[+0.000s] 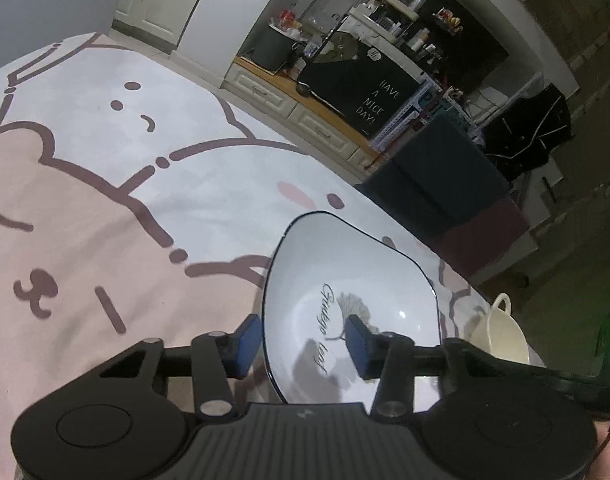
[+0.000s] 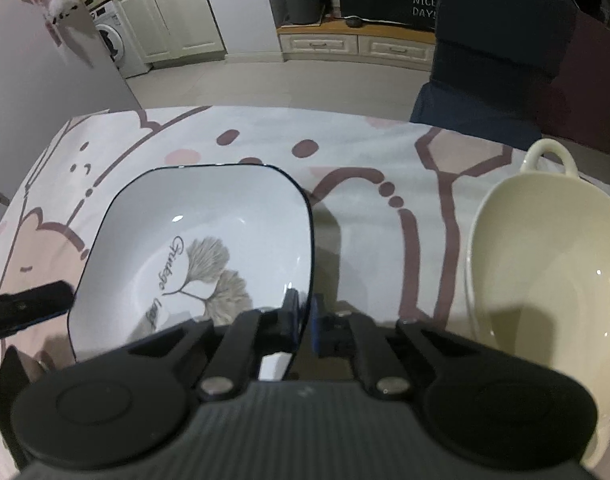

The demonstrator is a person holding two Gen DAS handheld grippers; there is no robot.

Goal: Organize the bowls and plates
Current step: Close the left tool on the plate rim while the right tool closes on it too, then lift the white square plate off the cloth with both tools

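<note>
A white square bowl (image 2: 193,240) with a dark rim and a ginkgo leaf print sits on the table. My right gripper (image 2: 303,322) is shut on its near right rim, one finger inside and one outside. My left gripper (image 1: 303,344) is open, its fingers straddling the bowl's left rim in the left wrist view (image 1: 345,272); its black finger shows at the left edge of the right wrist view (image 2: 29,310). A cream bowl (image 2: 545,264) with loop handles stands to the right, also seen in the left wrist view (image 1: 501,336).
The table has a pink and white cartoon tablecloth (image 1: 105,200). A dark blue chair (image 2: 497,52) stands at the far side of the table. White cabinets (image 2: 357,46) and a black sign (image 1: 361,92) lie beyond, across the floor.
</note>
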